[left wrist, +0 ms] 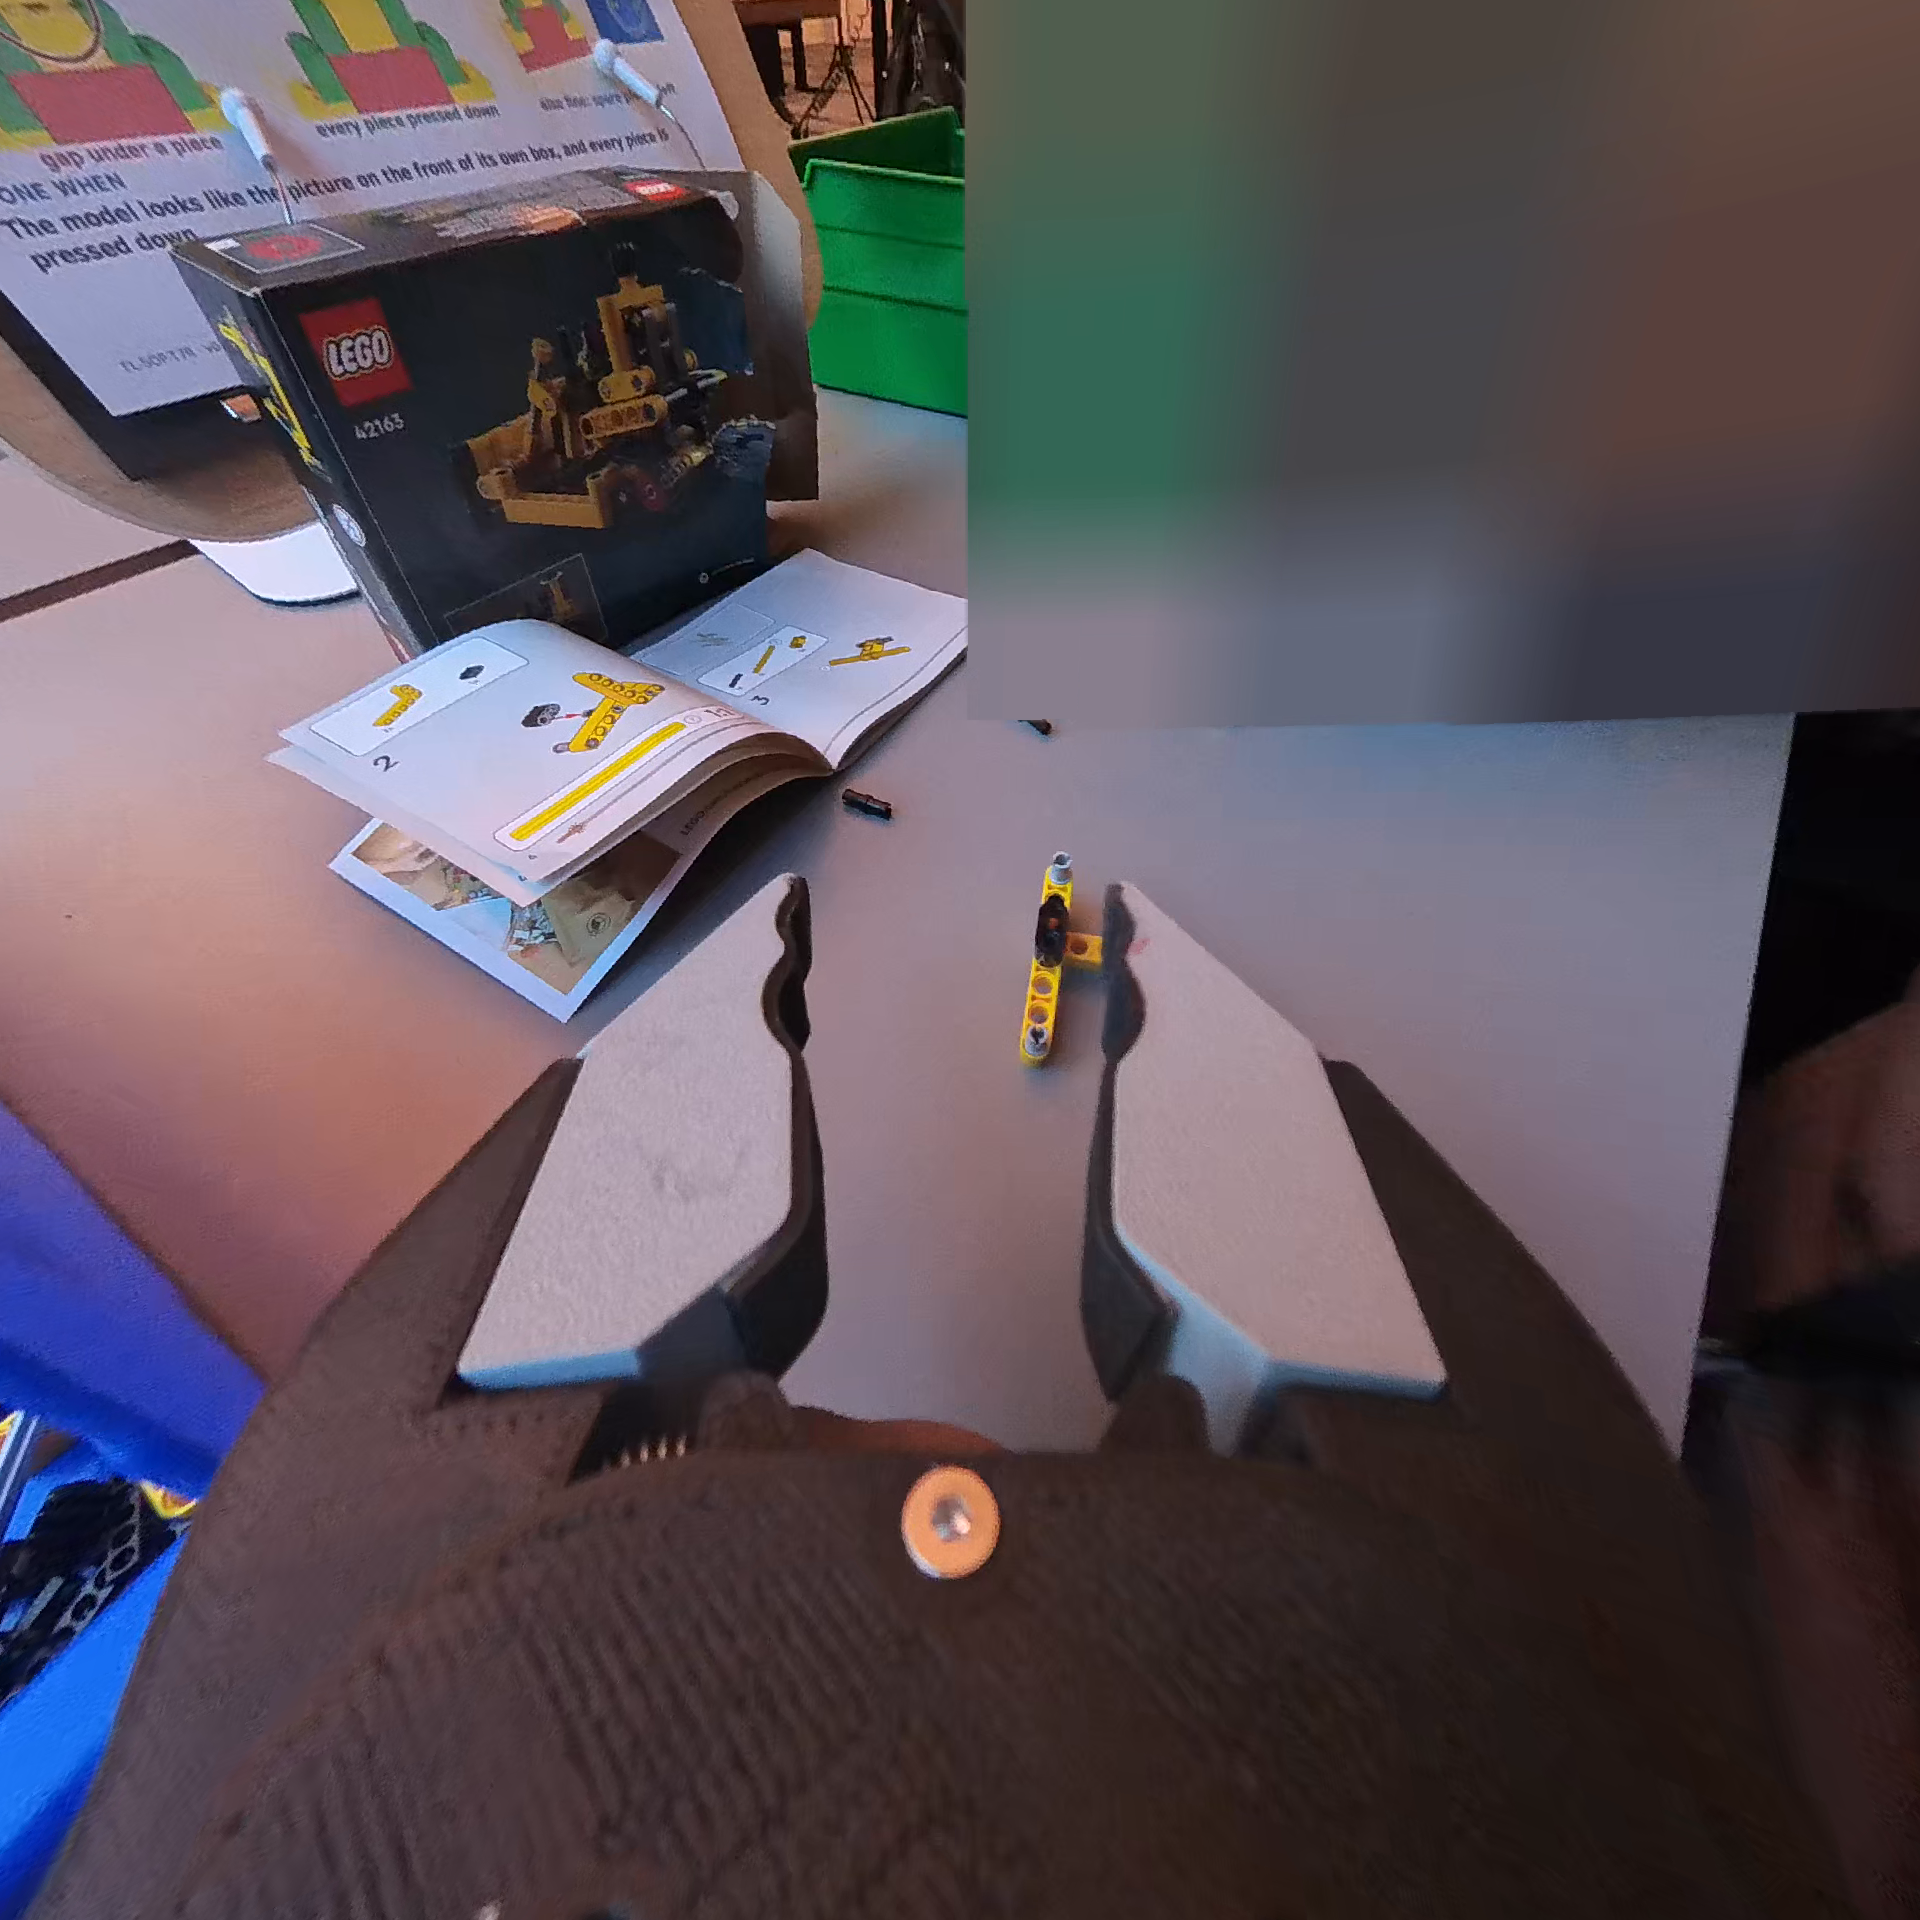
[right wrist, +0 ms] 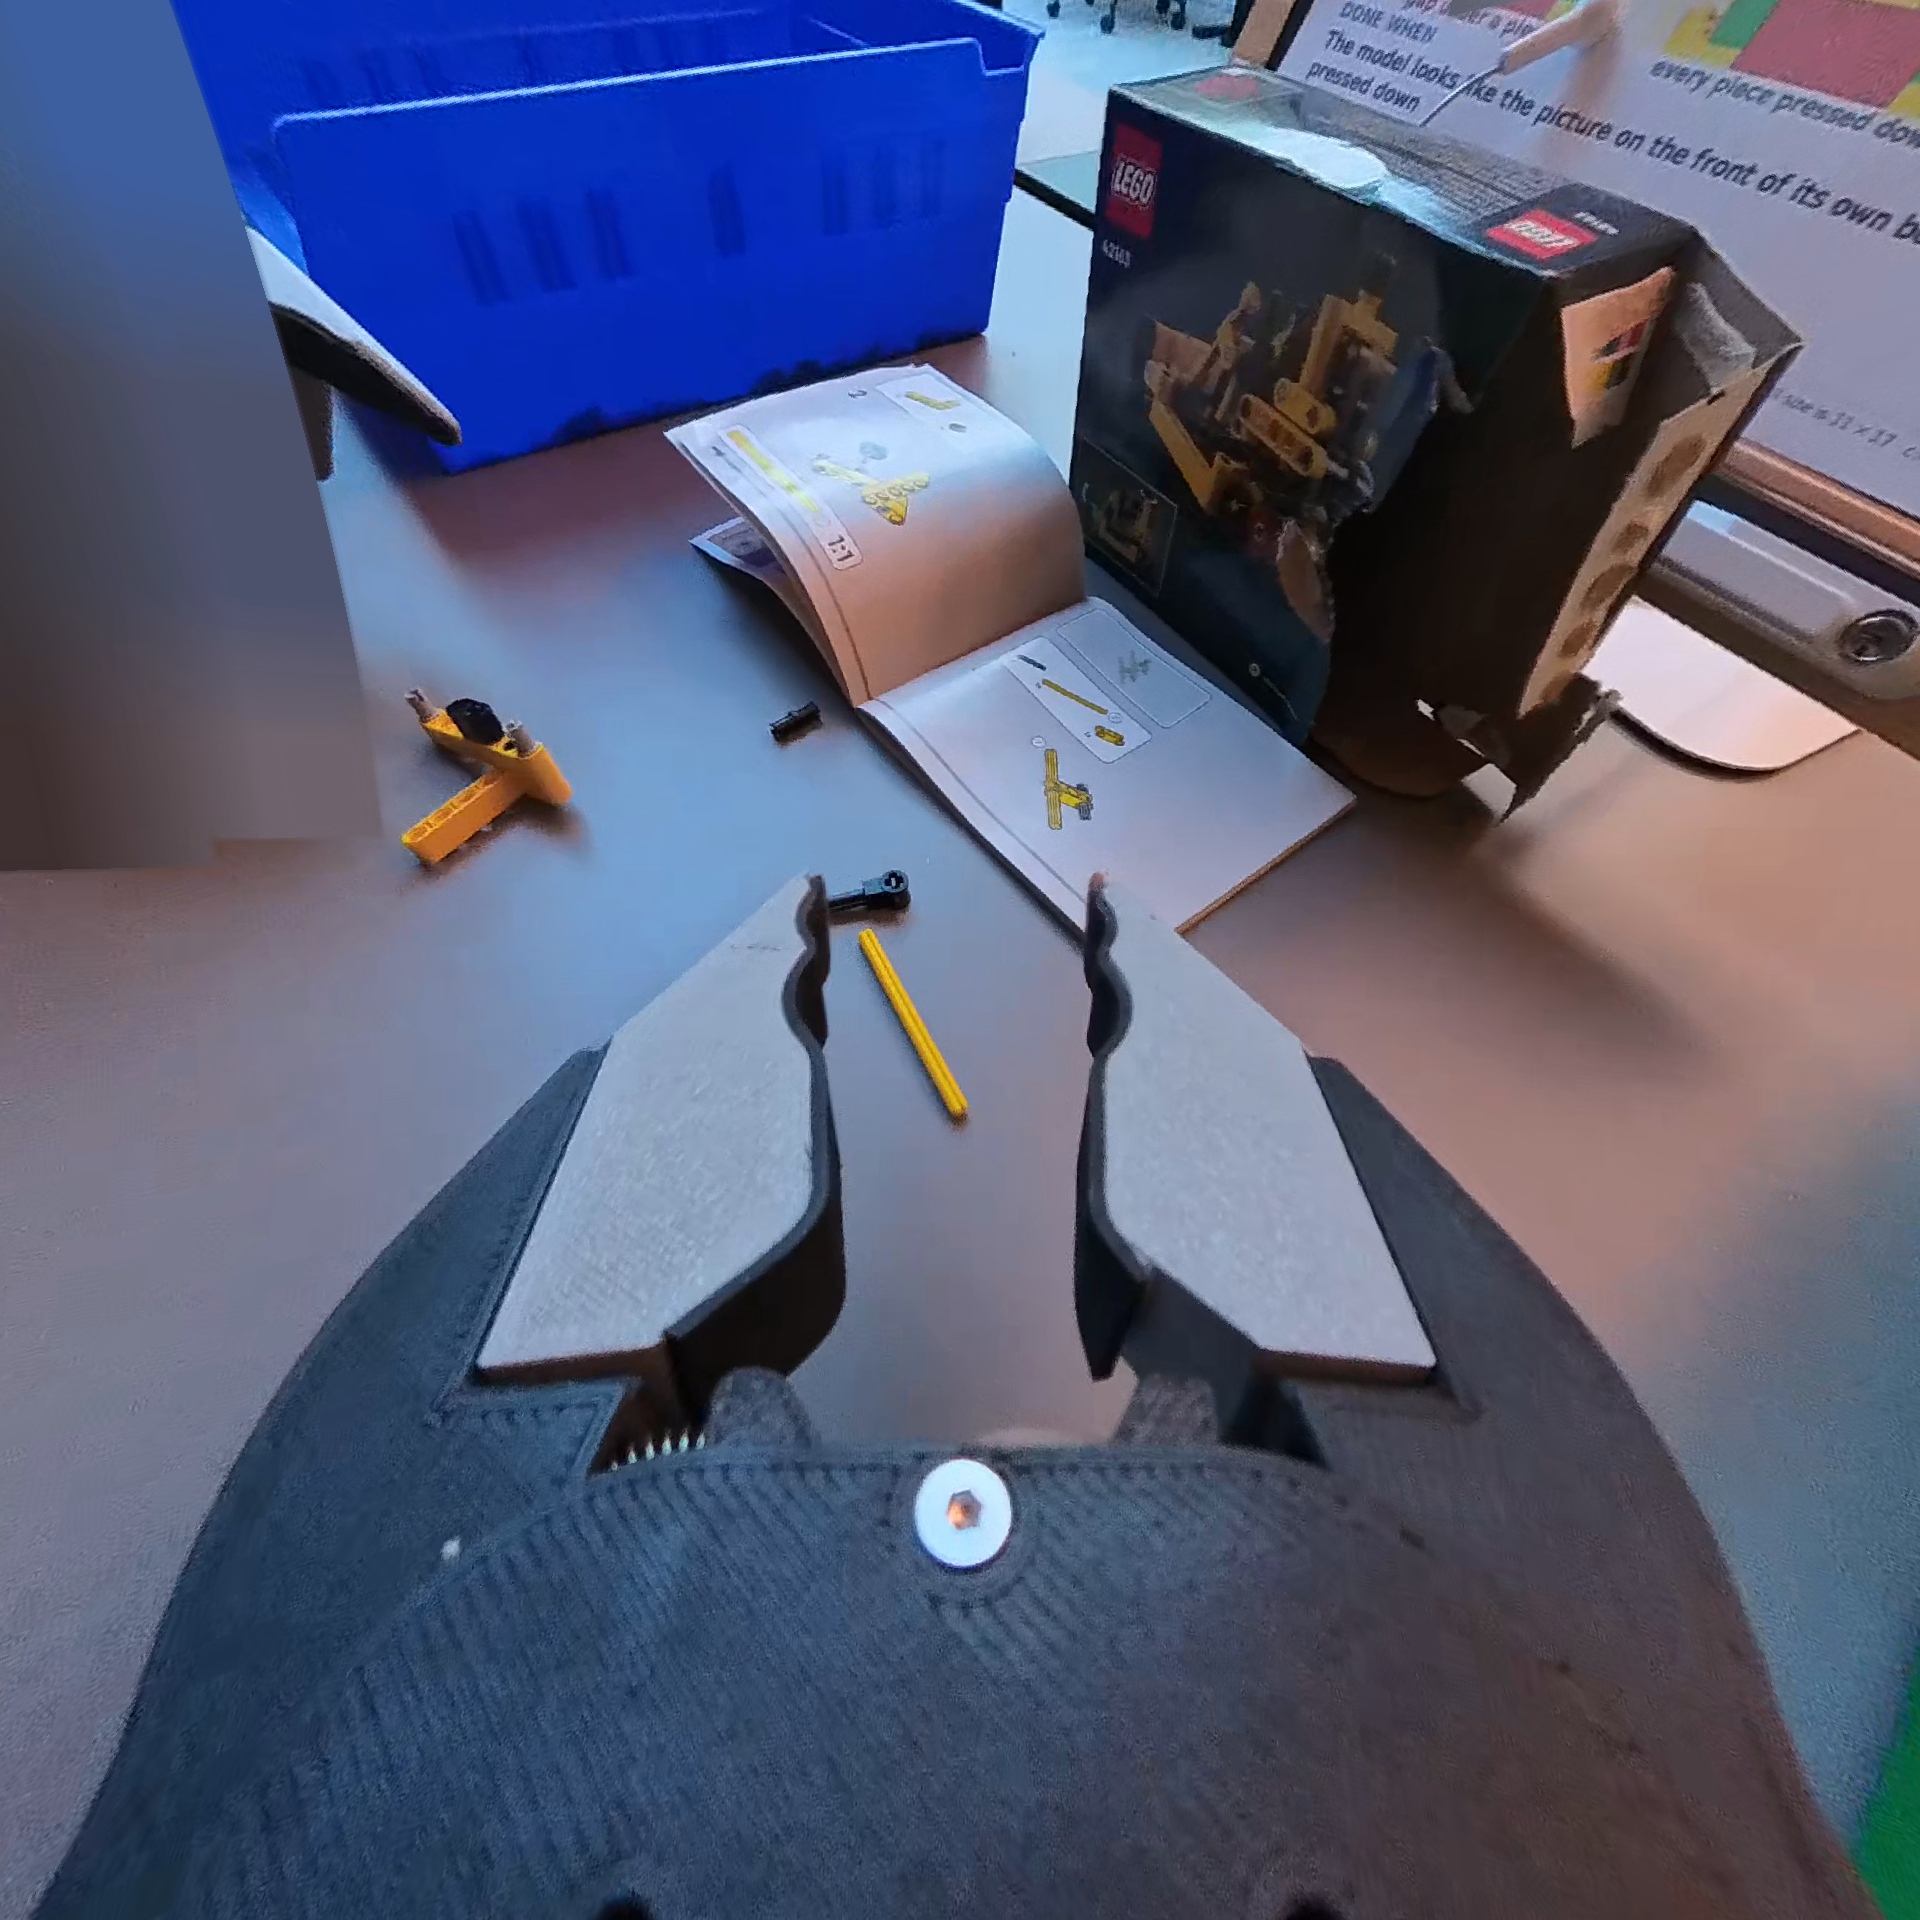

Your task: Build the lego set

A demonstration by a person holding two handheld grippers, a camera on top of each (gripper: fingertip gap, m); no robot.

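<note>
Right wrist view: right gripper (right wrist: pixel 956 914) spread over yellow axle (right wrist: pixel 912 1023); left gripper (left wrist: pixel 956 925) likewise (empty).

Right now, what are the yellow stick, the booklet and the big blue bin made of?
The yellow stick looks like hard plastic: smooth, evenly coloured, perfectly straight. The booklet looks like thin paper with a slight sheen; its open pages curl and arch. The blue bin seems to be moulded plastic, going by its uniform colour, ribbed wall and soft shine. I can't be certain from looks alone.

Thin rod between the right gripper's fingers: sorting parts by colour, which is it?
Yellow rod, clearest in the right wrist view.
</note>
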